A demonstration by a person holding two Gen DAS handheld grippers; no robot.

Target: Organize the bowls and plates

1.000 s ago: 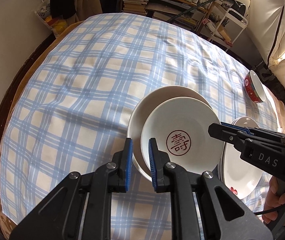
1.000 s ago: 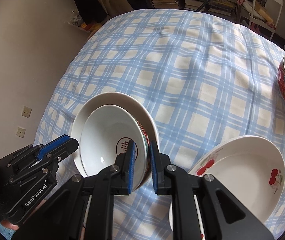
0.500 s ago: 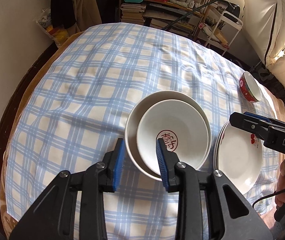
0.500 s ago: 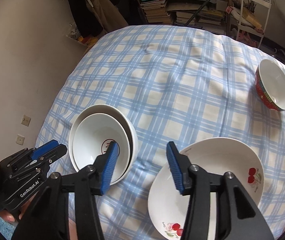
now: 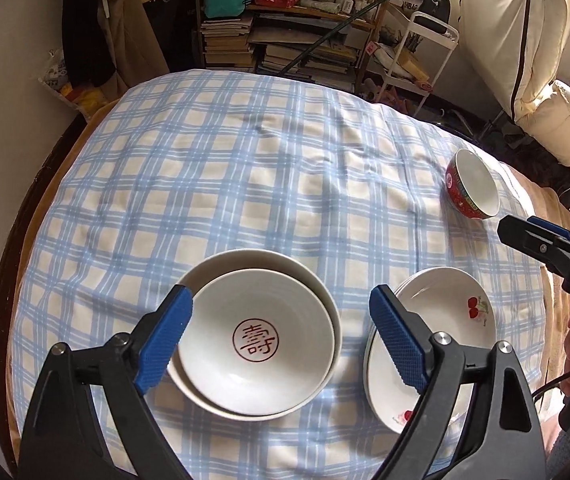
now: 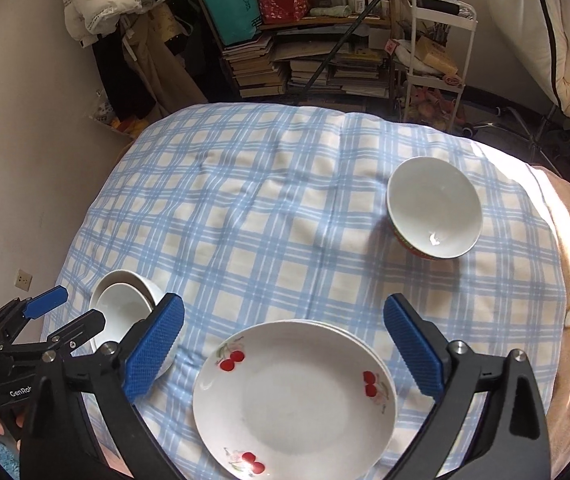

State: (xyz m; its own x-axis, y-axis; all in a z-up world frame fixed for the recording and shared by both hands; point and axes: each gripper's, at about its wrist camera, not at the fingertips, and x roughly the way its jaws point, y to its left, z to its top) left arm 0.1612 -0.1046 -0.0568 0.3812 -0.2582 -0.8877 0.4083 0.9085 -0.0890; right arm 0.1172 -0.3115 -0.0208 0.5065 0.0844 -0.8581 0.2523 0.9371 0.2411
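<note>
Left wrist: red seal in nested bowl (image 5: 255, 338); right wrist doesn't.

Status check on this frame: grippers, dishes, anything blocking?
Left hand-held gripper and right hand-held gripper both opening, nothing between pads. Stamped bowl nested in bigger bowl. Cherry plates stacked. Red bowl alone, path clear.

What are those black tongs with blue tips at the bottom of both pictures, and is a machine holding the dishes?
No machine: a person holds a hand-held gripper in each hand, each with a camera looking along its fingers. One picture comes from the left gripper, the other from the right gripper. Both are opening, with nothing gripped. On the checked tablecloth lie a bowl with a red character nested in a larger bowl, stacked cherry plates and a separate red-sided bowl.
</note>
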